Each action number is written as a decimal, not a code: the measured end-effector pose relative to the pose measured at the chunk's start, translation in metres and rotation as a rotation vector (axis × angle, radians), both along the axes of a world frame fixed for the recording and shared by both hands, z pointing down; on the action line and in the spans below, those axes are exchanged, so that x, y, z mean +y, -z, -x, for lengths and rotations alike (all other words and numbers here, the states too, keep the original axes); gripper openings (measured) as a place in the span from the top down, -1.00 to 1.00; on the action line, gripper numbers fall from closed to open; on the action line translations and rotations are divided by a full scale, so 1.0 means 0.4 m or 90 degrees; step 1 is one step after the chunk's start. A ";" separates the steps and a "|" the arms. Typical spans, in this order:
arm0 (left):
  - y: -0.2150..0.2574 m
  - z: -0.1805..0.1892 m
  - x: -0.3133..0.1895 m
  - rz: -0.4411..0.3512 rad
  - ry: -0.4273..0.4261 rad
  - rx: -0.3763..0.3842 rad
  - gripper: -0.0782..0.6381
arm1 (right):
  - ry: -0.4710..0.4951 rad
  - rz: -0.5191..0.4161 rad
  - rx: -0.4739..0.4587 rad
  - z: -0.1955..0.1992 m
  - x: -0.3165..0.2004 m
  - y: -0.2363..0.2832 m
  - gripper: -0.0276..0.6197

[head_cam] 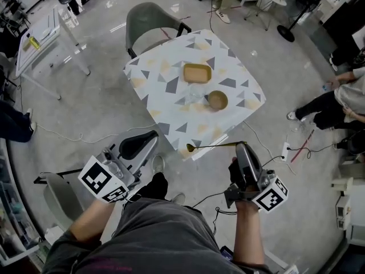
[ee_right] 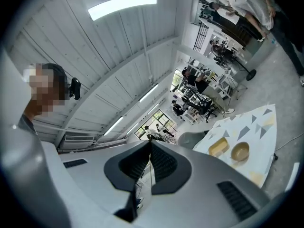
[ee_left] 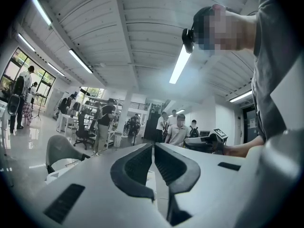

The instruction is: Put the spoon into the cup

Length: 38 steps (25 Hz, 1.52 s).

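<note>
Gold-toned spoon: held level in the air just off the near edge of the table, bowl end pointing left. No part of it is over the tabletop.
Right gripper: jaws pressed together on the end of the spoon's handle. Its own view shows a thin strip of handle between the pads.
Clear cup: standing near the middle of the table, faint against the patterned cloth. It looks empty, as far as can be made out.
Wooden bowl: on the table, just beside the cup on its right.
Yellow tray: on the table, just beyond the cup, toward the far edge.
Left gripper: jaws closed on each other with nothing between them. It is off the table's near-left side, well apart from the cup.
Done: the spoon is gripped and carried.
Left: judging by the gap, most of the job. The spoon has to be brought over the table to the cup, tipped down, lowered in and released.
</note>
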<state>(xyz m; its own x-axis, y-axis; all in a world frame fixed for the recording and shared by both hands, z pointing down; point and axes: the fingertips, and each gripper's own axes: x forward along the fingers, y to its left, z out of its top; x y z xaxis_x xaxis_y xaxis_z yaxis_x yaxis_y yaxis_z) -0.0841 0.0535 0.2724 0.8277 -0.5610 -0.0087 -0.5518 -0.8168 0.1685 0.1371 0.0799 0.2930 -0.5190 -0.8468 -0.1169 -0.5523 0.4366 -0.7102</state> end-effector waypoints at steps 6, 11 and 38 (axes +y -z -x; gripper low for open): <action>-0.027 0.032 -0.129 0.016 -0.011 0.002 0.69 | -0.017 0.018 0.004 0.027 -0.121 -0.022 0.84; -0.049 0.061 -0.232 0.027 -0.027 0.005 0.70 | -0.018 0.012 0.010 0.074 -0.220 -0.016 0.84; -0.152 0.071 -0.530 0.068 -0.059 -0.011 0.72 | -0.060 0.039 0.031 0.057 -0.539 -0.102 0.84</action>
